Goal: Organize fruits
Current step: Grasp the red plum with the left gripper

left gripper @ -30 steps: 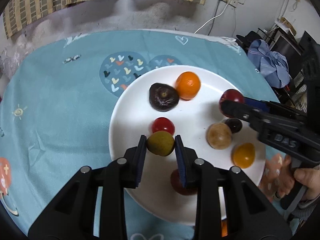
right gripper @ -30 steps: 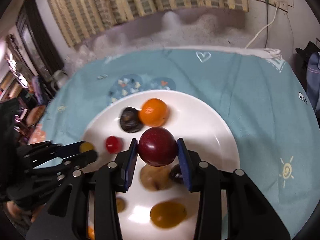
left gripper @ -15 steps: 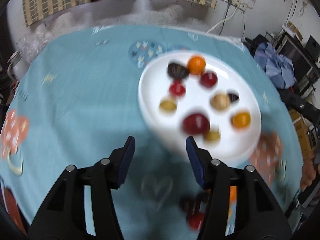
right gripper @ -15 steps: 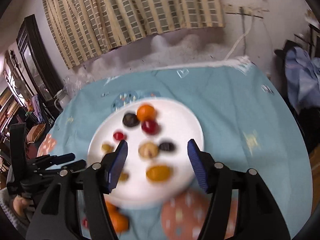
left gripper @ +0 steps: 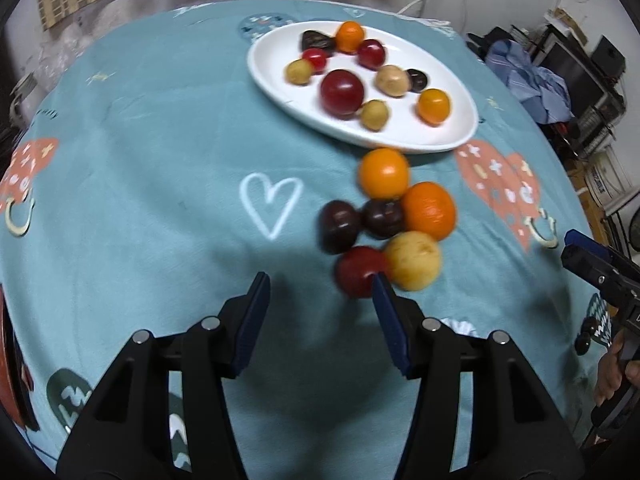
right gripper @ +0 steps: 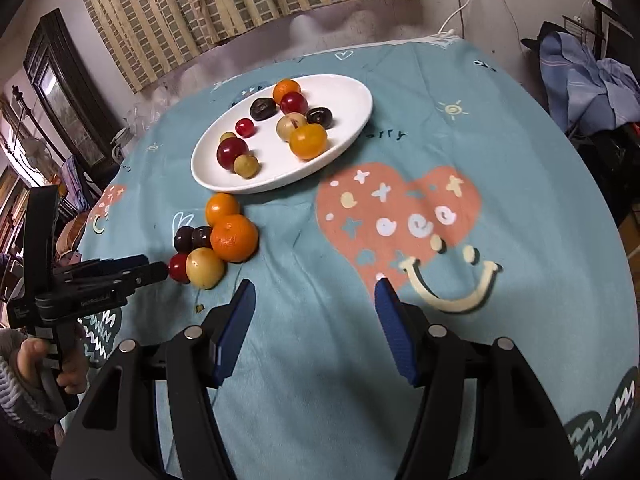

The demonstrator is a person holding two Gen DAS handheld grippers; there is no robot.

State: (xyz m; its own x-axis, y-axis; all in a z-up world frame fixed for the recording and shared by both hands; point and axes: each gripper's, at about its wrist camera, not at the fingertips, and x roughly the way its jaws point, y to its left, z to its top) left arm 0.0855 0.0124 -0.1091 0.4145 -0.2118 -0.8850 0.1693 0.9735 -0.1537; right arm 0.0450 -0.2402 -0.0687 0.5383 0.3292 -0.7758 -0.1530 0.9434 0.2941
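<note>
Both my grippers, left gripper (left gripper: pixel 320 300) and right gripper (right gripper: pixel 314 304), hang released and empty; six loose fruits (left gripper: pixel 386 220) cluster near the plate (left gripper: pixel 276 84), awaiting pickup.

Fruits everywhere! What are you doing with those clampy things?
A person is sorting fruit with a tool in each hand. Nine fruits sit on the white plate. Six more lie bunched on the blue tablecloth beside it. Both the left tool and the right tool are open and empty, hovering over the cloth near that pile.
</note>
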